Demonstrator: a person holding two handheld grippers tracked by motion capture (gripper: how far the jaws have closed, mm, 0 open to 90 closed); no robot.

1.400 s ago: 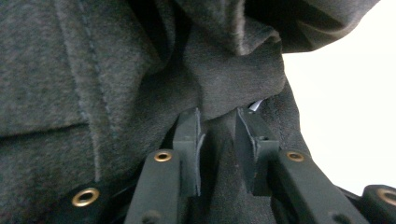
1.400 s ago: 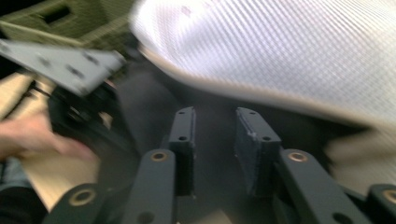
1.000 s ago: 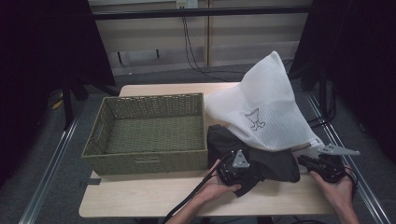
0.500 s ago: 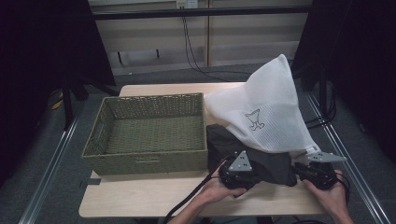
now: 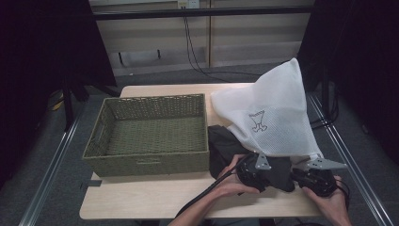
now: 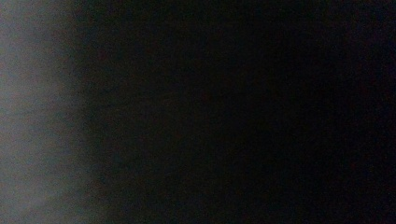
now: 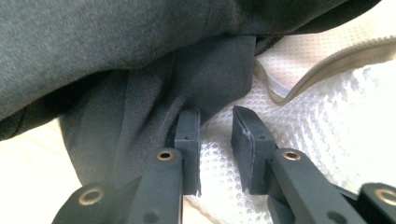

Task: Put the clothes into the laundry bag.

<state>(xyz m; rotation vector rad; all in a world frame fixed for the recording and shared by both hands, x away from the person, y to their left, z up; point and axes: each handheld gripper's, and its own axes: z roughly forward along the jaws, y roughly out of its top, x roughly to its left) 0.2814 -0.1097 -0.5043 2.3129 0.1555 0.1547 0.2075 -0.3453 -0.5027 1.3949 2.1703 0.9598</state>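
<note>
Basket [image 5: 148, 134] hogs the table's [image 5: 141, 200] 9 o'clock side, mesh bag [image 5: 273, 117] towers at 2, dark cloth [image 5: 226, 146] sits between; the 6 o'clock edge stays passable.

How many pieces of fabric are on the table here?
2: a white mesh bag standing at the right, and a dark garment lying at its front beside the basket. More may be hidden inside the bag.

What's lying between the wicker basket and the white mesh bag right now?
A dark garment fills that stretch, between basket and mesh bag, seen in the high view.
</note>
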